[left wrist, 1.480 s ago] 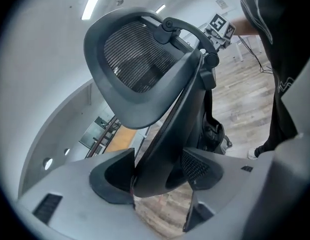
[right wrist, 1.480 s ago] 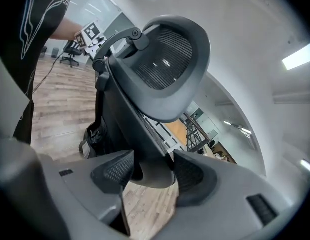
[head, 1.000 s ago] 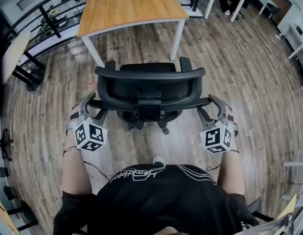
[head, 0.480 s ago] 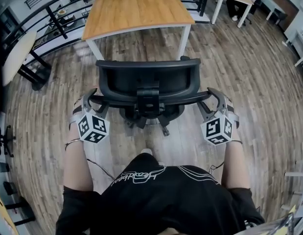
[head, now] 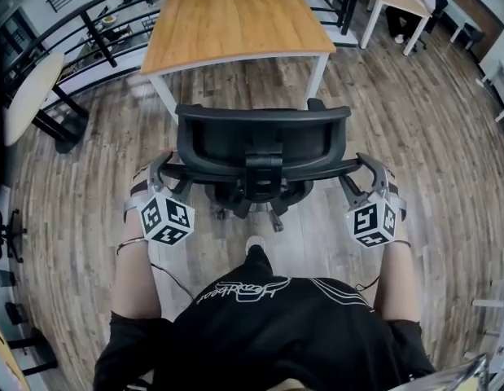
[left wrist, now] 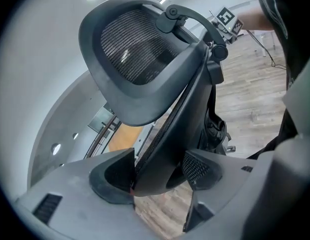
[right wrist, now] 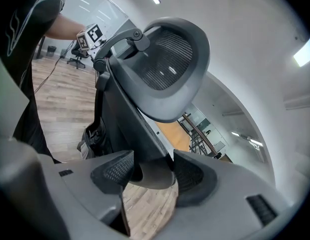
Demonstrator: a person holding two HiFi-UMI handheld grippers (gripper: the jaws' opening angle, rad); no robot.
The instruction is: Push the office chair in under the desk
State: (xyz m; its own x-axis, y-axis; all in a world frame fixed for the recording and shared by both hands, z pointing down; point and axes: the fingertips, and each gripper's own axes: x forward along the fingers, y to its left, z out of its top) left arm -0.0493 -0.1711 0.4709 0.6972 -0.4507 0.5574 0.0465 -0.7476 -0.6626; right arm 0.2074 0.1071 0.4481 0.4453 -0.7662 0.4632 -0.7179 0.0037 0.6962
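1. A wooden desk (head: 235,23) stands ahead on the plank floor (head: 447,137), and the office chair (head: 264,141) sits just short of its near edge, back toward the person.
2. With forearms (head: 136,279) stretched forward and wide apart, the left gripper (head: 159,172) and right gripper (head: 367,169) each clamp one end of the chair's back bar (head: 211,172).
3. The chair has rolled nearer the desk than a second ago.

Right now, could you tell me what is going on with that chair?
A person stands behind the office chair with a claw in each hand. The left claw and the right claw each grip one end of the chair's back frame. The chair faces the wooden-topped desk ahead. It stands on the floor short of the desk, not yet under it.
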